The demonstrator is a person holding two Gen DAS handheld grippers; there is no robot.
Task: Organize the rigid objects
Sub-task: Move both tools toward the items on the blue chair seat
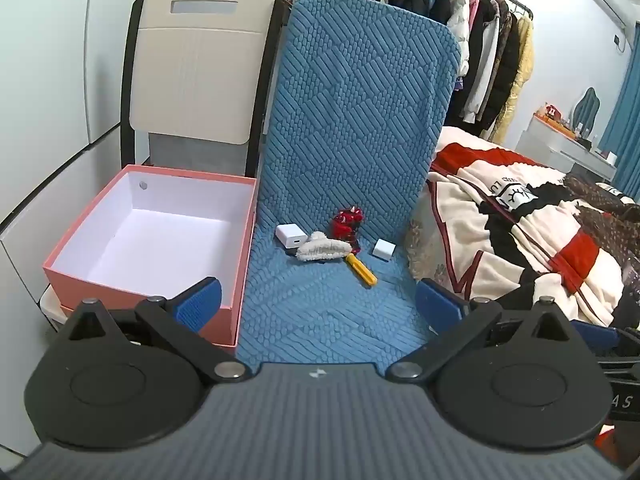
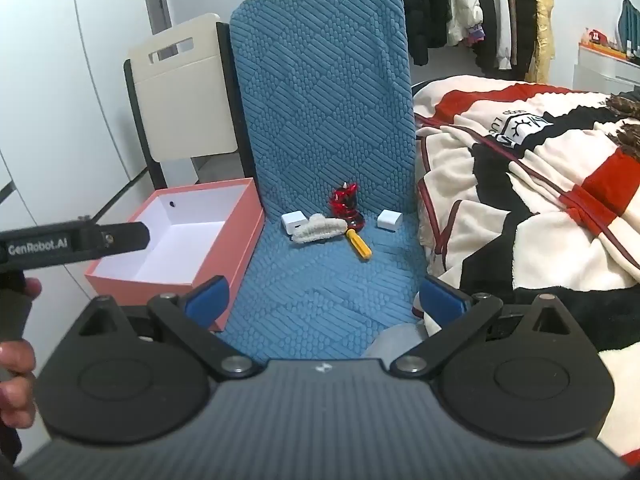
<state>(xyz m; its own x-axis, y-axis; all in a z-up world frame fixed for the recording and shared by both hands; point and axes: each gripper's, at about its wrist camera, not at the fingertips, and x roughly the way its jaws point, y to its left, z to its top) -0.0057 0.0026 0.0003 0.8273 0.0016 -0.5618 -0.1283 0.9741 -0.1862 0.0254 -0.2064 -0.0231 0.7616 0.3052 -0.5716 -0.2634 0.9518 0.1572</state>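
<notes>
Fingers on the left gripper [image 1: 318, 306] and right gripper [image 2: 325, 300] spread wide, nothing between them. Yellow plastic stick [image 1: 361, 269], white charger cube [image 1: 291, 235], small white box [image 1: 384, 248] and shiny red figurine [image 1: 347, 222] sit on the blue textured chair cushion [image 1: 340, 320], beside the open pink cardboard box [image 1: 140, 268].

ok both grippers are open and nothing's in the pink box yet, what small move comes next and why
Probably ease the right gripper forward and down toward the small white cube. It sits apart on the blue seat, clear of the pile, so it looks the easiest rigid piece to grasp. Both grippers are open and empty, and the pink box holds nothing.
</notes>
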